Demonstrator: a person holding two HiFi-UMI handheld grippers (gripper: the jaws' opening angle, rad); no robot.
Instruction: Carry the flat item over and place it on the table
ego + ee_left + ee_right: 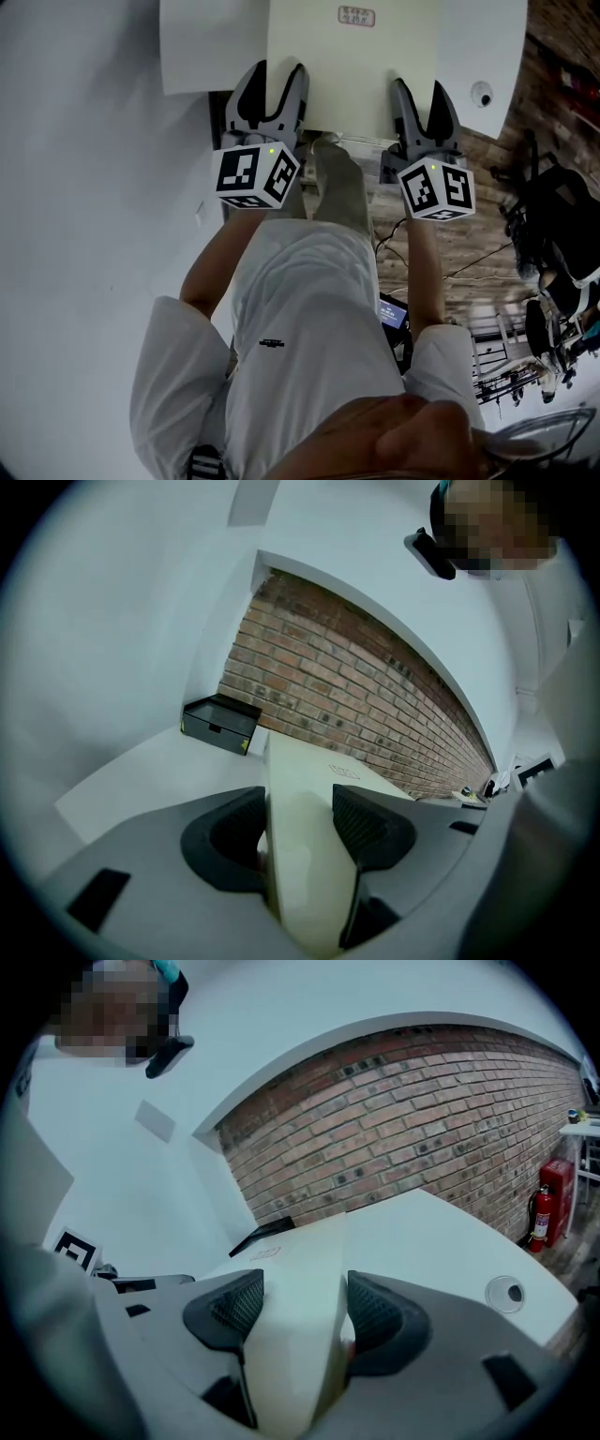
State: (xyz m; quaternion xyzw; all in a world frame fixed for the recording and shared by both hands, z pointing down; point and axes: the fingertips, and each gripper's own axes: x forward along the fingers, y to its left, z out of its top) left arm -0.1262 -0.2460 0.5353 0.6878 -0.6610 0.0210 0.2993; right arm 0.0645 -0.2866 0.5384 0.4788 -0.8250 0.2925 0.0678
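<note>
**Flat board, held in both grippers over the table edge**

**Holders.** The left gripper [274, 80] has its jaws pressed onto the board's near edge by the left corner. The right gripper [425, 94] pinches the same edge by the right corner. Each gripper view shows cream board filling the gap between the ribbed pads, with nothing else in either grip.

**Item.** The board [352, 66] is cream, thin and stiff-looking, with a small printed label [355, 15] towards its far end.

- It runs straight forward from both grippers, away from the person and out over the table.
- Its length seems to lie along that line, though the head view cuts off the far end.
- Neither gripper is nearer than the other; they sit level, one at each side.
- No view settles whether the underside touches the tabletop or hangs just above it.

**Judgement.** The carry looks all but done. What remains is lowering the board flat and opening both sets of jaws together; releasing only one side would let the board swing.

**Support.** The table [478, 37] is white with a rounded corner and shows bare on both sides of the board. A round cap [482, 94] is set into its top, to the right of the right gripper.

**Containers.** A black box [220, 724] sits at the far left of the table, beyond the board's end. It appears closed and its contents are not visible.

**Beyond.** A brick wall [403, 1129] stands behind the table, with a red extinguisher [542, 1213] at its foot on the right.
</note>
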